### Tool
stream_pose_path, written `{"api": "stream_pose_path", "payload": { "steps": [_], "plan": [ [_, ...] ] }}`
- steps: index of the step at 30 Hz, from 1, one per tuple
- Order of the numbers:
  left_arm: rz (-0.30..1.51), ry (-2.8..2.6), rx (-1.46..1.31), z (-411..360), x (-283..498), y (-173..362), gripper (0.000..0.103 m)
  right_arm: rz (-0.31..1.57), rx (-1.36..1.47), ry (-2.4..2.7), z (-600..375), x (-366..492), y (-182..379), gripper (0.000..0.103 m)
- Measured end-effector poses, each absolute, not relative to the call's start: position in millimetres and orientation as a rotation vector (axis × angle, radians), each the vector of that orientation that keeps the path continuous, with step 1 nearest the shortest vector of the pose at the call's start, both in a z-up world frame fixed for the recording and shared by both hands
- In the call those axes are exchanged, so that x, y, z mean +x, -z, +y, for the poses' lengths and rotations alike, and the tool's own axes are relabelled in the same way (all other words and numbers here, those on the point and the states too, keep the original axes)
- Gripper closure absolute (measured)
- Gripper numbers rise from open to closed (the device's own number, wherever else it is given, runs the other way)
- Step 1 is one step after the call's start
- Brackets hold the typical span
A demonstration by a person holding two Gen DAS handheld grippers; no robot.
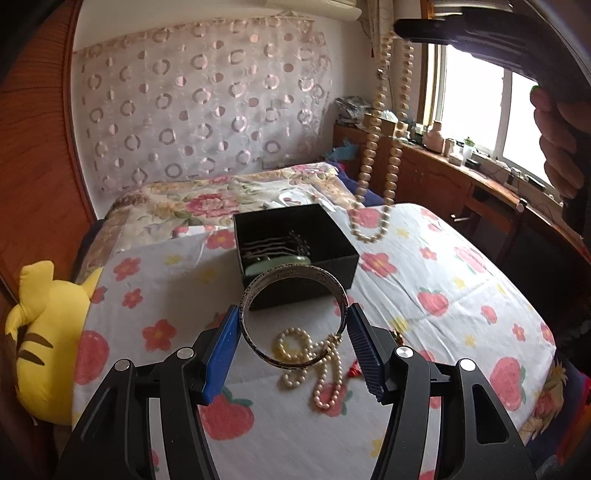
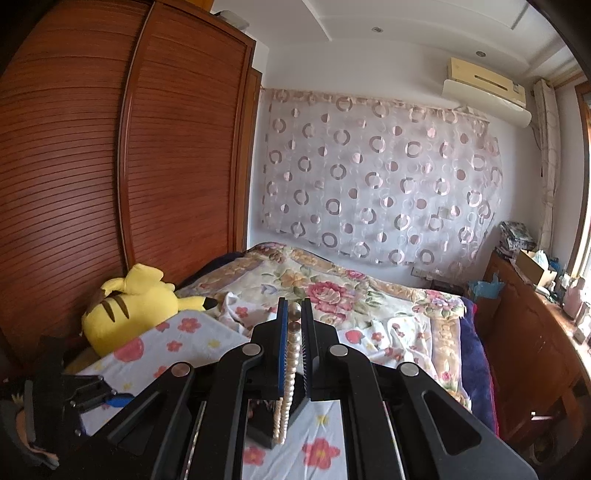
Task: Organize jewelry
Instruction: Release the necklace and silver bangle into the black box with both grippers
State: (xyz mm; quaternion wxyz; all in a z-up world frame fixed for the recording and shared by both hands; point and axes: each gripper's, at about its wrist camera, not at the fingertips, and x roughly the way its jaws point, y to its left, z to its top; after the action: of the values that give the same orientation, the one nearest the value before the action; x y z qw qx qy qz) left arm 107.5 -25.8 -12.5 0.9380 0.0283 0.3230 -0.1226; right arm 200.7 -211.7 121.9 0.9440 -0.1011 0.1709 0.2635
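My left gripper point(image 1: 292, 310) is shut on a silver engraved bangle point(image 1: 255, 343), which its blue pads hold up by its sides above the bed. Just beyond stands an open black box point(image 1: 332, 236) with wavy hairpins and a pale green bangle point(image 1: 273, 264) inside. A white pearl strand point(image 1: 325, 369) lies coiled on the sheet under the bangle. At the top right my right gripper point(image 1: 399, 31) dangles a long cream bead necklace point(image 1: 373, 147), whose lower loop hangs beside the box. In the right wrist view the right gripper point(image 2: 294, 317) is shut on that necklace point(image 2: 291, 354).
The strawberry-print sheet point(image 1: 461, 295) covers the bed's near end, with a floral quilt point(image 2: 332, 288) behind it. A yellow plush toy point(image 1: 40, 332) lies at the left edge by a wooden wardrobe point(image 2: 110, 166). A cluttered wooden desk point(image 1: 461, 173) runs under the window on the right.
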Motion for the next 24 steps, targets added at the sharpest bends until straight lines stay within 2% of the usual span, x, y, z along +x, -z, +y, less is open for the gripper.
{"api": "stream_pose_path", "payload": {
  "steps": [6, 16, 22, 24],
  "plan": [
    [0.651, 0.229, 0.053, -18, 118, 8, 0.047, 0.414, -0.224, -0.536, -190, 226, -106, 0.095],
    [0.661, 0.211, 0.061, -14, 144, 8, 0.047, 0.599, -0.254, -0.563, -168, 243, -33, 0.095],
    [0.670, 0.203, 0.071, -19, 165, 7, 0.047, 0.669, -0.255, -0.572, -166, 244, -8, 0.094],
    [0.675, 0.202, 0.068, -20, 173, 7, 0.047, 0.673, -0.246, -0.574, -169, 242, -8, 0.090]
  ]
}}
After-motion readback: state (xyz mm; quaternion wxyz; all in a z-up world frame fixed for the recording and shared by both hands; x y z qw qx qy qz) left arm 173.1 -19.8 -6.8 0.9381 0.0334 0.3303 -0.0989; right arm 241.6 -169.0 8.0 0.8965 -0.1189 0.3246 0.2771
